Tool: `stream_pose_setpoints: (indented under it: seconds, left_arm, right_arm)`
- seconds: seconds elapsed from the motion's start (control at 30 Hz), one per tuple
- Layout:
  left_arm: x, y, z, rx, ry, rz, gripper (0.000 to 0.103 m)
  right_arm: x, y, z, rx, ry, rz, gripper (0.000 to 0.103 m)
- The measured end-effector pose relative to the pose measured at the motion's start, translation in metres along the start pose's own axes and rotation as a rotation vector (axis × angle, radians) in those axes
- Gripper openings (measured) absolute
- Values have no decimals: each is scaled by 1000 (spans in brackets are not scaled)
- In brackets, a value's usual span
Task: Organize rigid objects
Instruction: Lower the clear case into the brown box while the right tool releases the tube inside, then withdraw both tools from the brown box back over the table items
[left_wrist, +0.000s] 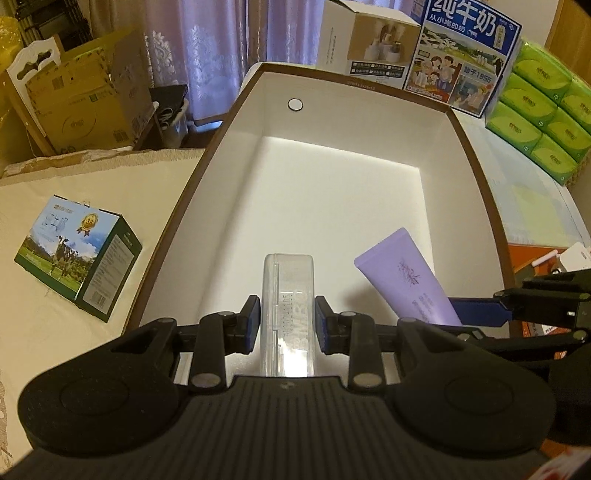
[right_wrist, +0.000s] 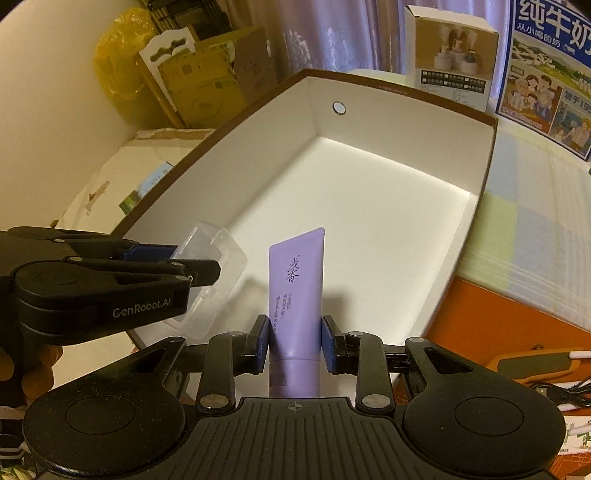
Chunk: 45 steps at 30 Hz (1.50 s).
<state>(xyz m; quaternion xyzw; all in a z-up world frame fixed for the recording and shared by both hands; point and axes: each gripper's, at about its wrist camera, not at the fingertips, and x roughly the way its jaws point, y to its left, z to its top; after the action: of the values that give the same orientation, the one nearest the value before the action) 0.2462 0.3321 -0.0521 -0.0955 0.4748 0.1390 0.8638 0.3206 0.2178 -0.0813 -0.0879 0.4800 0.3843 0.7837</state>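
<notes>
A cluttered room with lilac curtains and stacked cartons surrounded a large white box (left_wrist: 480, 177) on a cream-covered surface.

The left gripper (left_wrist: 287, 325) was closed on a clear plastic case (left_wrist: 288, 295), and the right gripper (right_wrist: 294, 343) was closed on a purple tube (right_wrist: 297, 291); both items hung over the box's near end, side by side and apart. A green milk carton (left_wrist: 79, 254) lay outside to its left.

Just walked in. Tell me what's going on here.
A person is packing items into a white open box with two handheld grippers. The left gripper is clamped on a clear plastic case, and the right gripper is clamped on a purple tube. Both items are held over the box's near end, not yet released; the box floor beyond them is bare.
</notes>
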Motion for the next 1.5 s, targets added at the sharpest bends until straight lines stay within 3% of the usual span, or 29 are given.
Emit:
stream_pose_setpoints:
  seconds: [0.27, 1.2, 1.37, 1.5]
  left_arm:
    - [2, 7, -1, 5, -2, 12, 40]
    - [-23, 0, -5, 21, -47, 3, 45]
    - [-37, -7, -4, 27, -81, -8, 47]
    - [-52, -17, -5, 36, -111, -21, 47]
  right_arm:
    - [3, 7, -1, -12, -8, -36, 26]
    - [-22, 7, -8, -13, -68, -33, 29]
    - [-40, 4, -12, 13, -122, -17, 33]
    - [-62, -1, -19, 41, -175, -2, 44]
